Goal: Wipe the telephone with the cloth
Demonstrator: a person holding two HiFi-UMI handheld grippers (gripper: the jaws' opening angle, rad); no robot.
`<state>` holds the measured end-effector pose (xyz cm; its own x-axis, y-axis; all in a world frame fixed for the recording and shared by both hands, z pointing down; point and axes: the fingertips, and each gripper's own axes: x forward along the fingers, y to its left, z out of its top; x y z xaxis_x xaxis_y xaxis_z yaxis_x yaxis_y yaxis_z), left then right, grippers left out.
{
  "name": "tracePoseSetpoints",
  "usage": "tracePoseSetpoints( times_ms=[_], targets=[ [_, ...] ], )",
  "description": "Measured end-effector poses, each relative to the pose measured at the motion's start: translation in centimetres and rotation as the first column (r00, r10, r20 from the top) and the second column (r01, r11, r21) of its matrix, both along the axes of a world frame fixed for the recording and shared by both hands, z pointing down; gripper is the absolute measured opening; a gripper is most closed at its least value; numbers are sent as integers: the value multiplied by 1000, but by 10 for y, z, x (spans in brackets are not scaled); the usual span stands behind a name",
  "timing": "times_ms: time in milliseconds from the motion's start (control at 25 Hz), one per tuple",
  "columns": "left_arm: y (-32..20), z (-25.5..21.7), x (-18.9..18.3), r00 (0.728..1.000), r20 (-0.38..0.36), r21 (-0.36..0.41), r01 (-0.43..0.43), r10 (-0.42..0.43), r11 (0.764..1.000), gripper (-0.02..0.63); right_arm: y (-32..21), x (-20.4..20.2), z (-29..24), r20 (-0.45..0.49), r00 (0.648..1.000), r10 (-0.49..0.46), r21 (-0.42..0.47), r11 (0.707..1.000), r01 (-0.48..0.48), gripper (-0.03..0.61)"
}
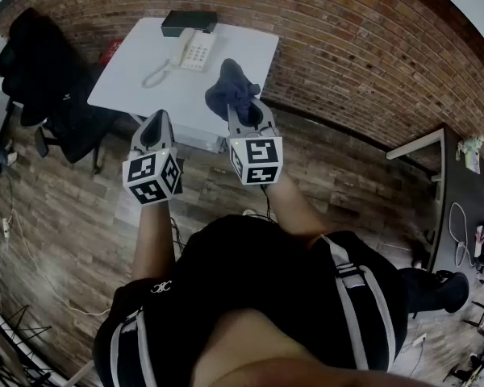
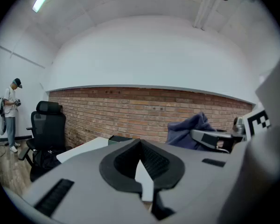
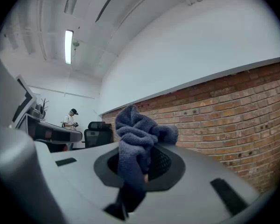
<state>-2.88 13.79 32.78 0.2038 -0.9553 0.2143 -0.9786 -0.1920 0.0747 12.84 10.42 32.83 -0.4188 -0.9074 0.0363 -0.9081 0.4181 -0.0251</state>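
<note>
Blue-grey cloth [image 1: 228, 85] sits bunched in the right claw [image 1: 246, 110], whose jaws are pinched on it. In the right gripper view the wad sticks up past the tips and a tail hangs down between them. The left claw [image 1: 156, 124] has its jaws drawn together with nothing between them, and is at 8 o'clock from the right one, apart from it. In the head view both are at the near edge of the white surface [image 1: 246, 47], pointing toward 12 o'clock. The telephone [image 1: 195, 51], cream with a coiled cord trailing toward 7 o'clock, lies at the far side of the surface, at 11 o'clock from the cloth and well apart from it, untouched. A dark box [image 1: 189, 22] lies just beyond it at 12 o'clock. A brick wall [image 1: 347, 47] rises beyond the surface. A black chair [image 1: 32, 55] stands off the surface at 9 o'clock on the wood floor [image 1: 64, 208]. In the left gripper view a person [image 2: 10, 113] stands far off at 9 o'clock
</note>
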Motion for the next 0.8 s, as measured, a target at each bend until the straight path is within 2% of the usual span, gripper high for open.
tracePoseSetpoints(
  times_ms=[200, 440, 640, 800],
  targets=[
    [-1, -4, 2, 1000, 18, 10, 12, -12, 1000, -8, -2, 0, -3, 13, 1000, -11, 2, 1000, 11, 31],
    [2, -5, 3, 1000, -5, 8, 24, -24, 1000, -8, -2, 3, 0, 22, 1000, -22, -8, 1000, 23, 31],
    [3, -5, 8, 1000, 4, 9, 23, -23, 1000, -8, -3, 5, 3, 25, 999, -29, -14, 999, 29, 31],
    [1, -4, 14, 1000, 11, 10, 28, -28, 1000, -8, -3, 8, 0, 62, 997, -54, -10, 998, 55, 32]
  ],
)
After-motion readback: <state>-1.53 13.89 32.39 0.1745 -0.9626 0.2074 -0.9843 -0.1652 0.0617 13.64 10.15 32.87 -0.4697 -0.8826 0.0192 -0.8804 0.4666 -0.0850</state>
